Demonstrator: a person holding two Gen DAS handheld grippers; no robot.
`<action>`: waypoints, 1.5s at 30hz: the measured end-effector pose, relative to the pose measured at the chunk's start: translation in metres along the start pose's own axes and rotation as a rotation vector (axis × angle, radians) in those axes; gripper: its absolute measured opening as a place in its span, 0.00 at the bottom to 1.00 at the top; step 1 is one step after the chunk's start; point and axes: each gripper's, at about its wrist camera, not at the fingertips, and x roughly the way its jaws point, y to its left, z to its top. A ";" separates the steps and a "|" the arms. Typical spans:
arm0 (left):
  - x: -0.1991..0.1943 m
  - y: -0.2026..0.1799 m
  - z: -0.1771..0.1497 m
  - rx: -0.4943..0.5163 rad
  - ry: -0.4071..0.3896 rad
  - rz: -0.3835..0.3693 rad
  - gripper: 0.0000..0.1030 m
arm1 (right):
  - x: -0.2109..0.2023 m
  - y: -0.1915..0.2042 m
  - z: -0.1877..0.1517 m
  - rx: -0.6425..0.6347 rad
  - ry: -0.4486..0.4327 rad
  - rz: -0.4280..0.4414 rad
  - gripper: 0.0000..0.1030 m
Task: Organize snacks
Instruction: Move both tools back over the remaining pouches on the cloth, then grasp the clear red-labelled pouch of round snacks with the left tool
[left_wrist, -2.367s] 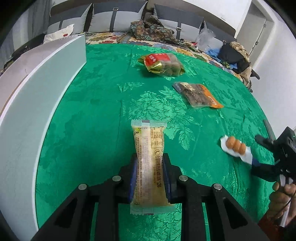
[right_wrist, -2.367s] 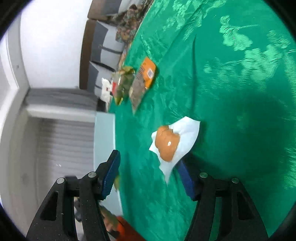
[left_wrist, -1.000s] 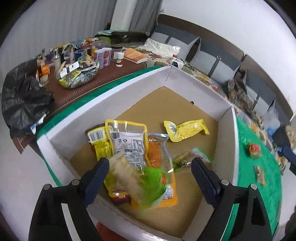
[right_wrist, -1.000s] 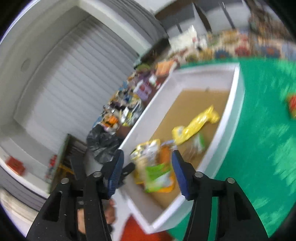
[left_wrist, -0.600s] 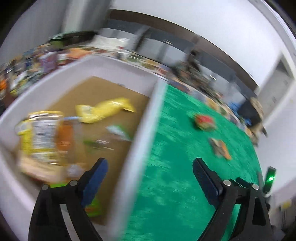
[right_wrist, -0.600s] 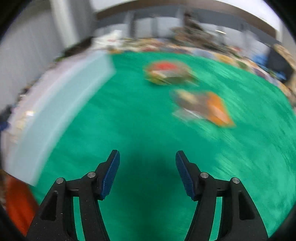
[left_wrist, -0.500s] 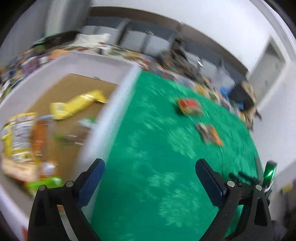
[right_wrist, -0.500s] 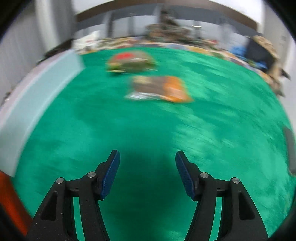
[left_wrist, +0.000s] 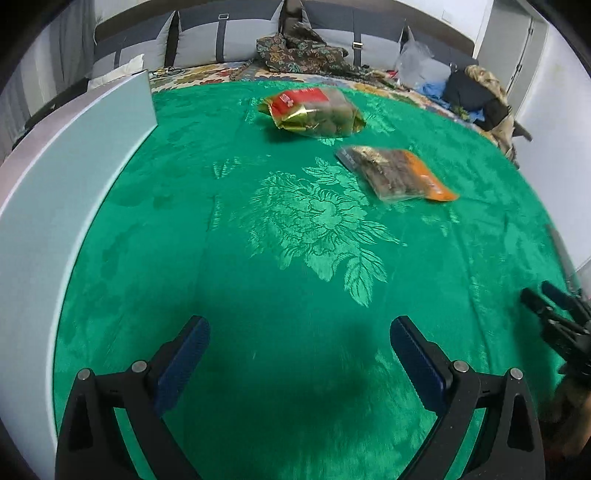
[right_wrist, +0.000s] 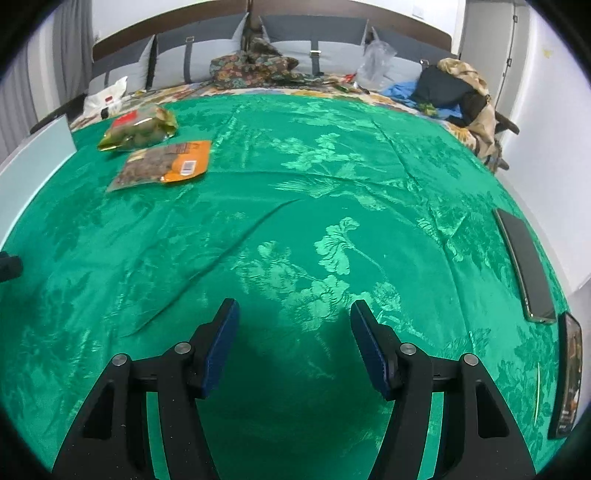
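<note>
Two snack packs lie on the green tablecloth (left_wrist: 295, 240). A red-and-gold bag (left_wrist: 312, 112) lies farther back; it also shows in the right wrist view (right_wrist: 138, 127). A clear-and-orange pack (left_wrist: 397, 173) lies nearer and to the right; it shows in the right wrist view (right_wrist: 162, 164) at the left. My left gripper (left_wrist: 299, 350) is open and empty above the cloth, well short of both packs. My right gripper (right_wrist: 293, 343) is open and empty; it also shows in the left wrist view (left_wrist: 554, 314) at the right edge.
The white box wall (left_wrist: 55, 184) runs along the left; its corner shows in the right wrist view (right_wrist: 37, 155). Two dark phones (right_wrist: 526, 262) lie at the table's right edge. A sofa with cushions and clothes (right_wrist: 258, 59) stands behind the table.
Both grippers dropped their snacks into the white box and swung back right over the green table. Both now stand open and empty facing the two remaining packs.
</note>
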 end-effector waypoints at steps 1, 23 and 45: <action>0.003 0.000 0.001 0.001 -0.002 0.002 0.95 | 0.001 -0.001 0.000 0.000 -0.001 -0.002 0.64; 0.031 -0.008 0.008 0.068 -0.062 0.074 1.00 | 0.008 -0.018 -0.003 0.079 0.019 0.015 0.73; 0.033 -0.006 0.017 0.128 0.001 0.037 1.00 | 0.007 -0.019 -0.003 0.078 0.019 0.017 0.74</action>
